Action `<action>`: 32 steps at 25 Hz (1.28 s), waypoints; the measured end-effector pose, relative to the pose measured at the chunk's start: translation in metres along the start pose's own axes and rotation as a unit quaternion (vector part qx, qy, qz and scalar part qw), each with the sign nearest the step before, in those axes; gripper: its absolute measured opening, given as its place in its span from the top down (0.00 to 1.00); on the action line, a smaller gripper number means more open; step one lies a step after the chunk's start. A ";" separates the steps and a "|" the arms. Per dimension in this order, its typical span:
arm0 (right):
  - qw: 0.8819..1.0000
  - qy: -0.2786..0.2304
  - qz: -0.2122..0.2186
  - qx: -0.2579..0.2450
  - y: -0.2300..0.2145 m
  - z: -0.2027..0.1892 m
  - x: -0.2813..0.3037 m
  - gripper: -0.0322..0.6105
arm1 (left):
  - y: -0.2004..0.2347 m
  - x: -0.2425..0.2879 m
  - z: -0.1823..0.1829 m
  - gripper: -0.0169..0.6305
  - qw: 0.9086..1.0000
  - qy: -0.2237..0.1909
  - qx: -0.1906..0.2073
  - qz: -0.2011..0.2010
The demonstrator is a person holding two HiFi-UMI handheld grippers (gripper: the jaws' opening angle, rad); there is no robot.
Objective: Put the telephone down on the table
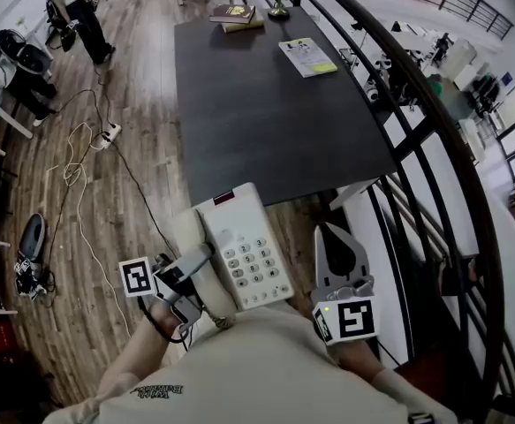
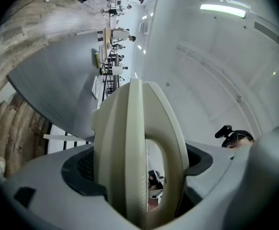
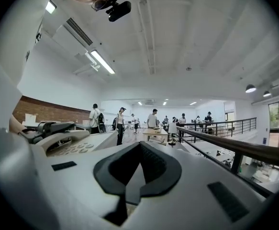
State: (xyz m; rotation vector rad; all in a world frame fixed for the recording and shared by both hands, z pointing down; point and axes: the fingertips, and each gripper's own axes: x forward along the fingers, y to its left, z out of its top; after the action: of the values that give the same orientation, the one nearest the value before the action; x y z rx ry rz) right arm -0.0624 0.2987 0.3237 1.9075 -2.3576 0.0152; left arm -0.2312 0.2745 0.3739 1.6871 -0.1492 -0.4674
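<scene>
Your left gripper [image 1: 202,268] stands at its widest and is clamped on the telephone [image 1: 246,247]. The left gripper view shows the cream body [image 2: 129,143] edge-on, filling the gap between the two jaws and pressed by both. Your right gripper [image 1: 330,234] holds nothing; its jaws are drawn together and touch no object, and it sits just beside the telephone's right side. The telephone is up off the dark table [image 1: 275,113], close to your body, with its far end reaching the table's near edge. Only the head view shows the keypad face up, plus the table top with a booklet [image 1: 307,56] and books [image 1: 235,16] at its far end. Only the right gripper view shows the telephone [image 3: 67,140] from the side, with the railing [image 3: 235,147] to the right.
</scene>
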 end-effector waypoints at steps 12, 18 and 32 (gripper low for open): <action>1.000 -0.008 -0.023 -0.018 -0.039 0.000 -0.022 0.95 | 0.005 0.042 -0.020 0.26 1.000 0.013 -0.004 -0.004; 0.998 -0.024 -0.055 -0.023 -0.070 -0.001 -0.046 0.95 | 0.009 0.065 -0.041 0.26 1.000 0.016 -0.010 -0.014; 0.995 -0.035 -0.089 -0.024 -0.120 -0.003 -0.054 0.95 | 0.024 0.132 -0.054 0.26 0.998 0.051 -0.006 -0.035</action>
State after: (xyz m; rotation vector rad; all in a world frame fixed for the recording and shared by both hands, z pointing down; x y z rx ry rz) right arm 0.0663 0.3259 0.3141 2.1198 -2.1994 -0.1248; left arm -0.0870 0.2722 0.3735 1.7048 -0.0133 -0.4319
